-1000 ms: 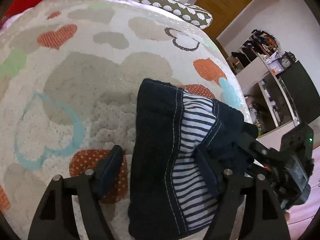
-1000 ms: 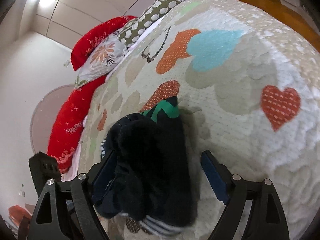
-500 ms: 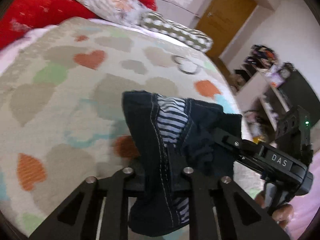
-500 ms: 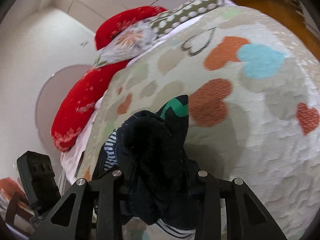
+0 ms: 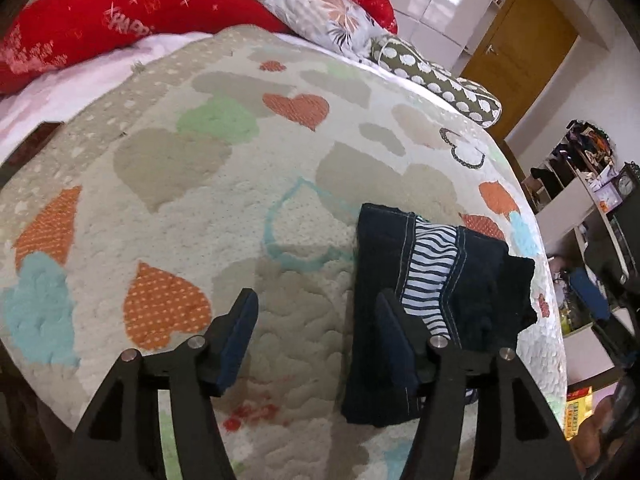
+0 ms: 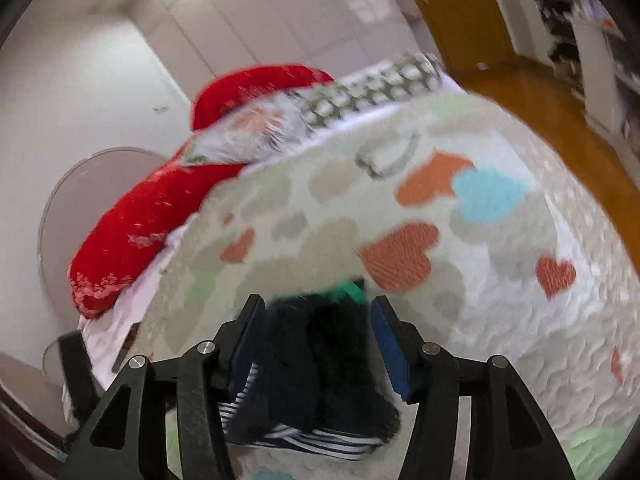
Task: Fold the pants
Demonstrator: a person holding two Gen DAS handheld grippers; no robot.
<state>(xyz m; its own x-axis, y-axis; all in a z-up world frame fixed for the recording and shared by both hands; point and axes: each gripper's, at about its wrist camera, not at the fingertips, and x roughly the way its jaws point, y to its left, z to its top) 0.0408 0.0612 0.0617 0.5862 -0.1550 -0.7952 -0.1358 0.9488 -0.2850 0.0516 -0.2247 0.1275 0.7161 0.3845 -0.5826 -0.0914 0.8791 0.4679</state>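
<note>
The dark navy denim pants with a blue-and-white striped lining (image 5: 424, 280) lie as a compact folded bundle on the cream quilted bedspread printed with coloured hearts (image 5: 208, 208), near the edge of the bed. Judged from this lie, the folding itself appears complete and the step in hand is the release of the bundle.

Left gripper (image 5: 316, 332): the jaws stand apart and are opening. Nothing lies between them; only bare bedspread shows in the gap. The bundle lies just beside the jaws on the picture-right, partly behind the right-hand finger (image 5: 394, 340). Whether that finger touches the cloth cannot be told.

Right gripper (image 6: 316, 340): the jaws stand apart and are opening. The bundle (image 6: 312, 364) sits between them, its striped edge towards the camera. The right-hand pad (image 6: 390, 356) is clear of the cloth. The left-hand pad lies close against it, and motion blur prevents a firm reading of contact; no clamping is evident.

The next move probably calls for:
- drawing the right gripper straight back so that neither pad drags the top layer;
- keeping both sets of jaws wide until clear of the cloth;
- checking that the bundle holds its shape close to the bed's edge.

Red bolster cushions (image 5: 120, 12) and patterned pillows lie at the head of the bed, well apart from the work.
</note>
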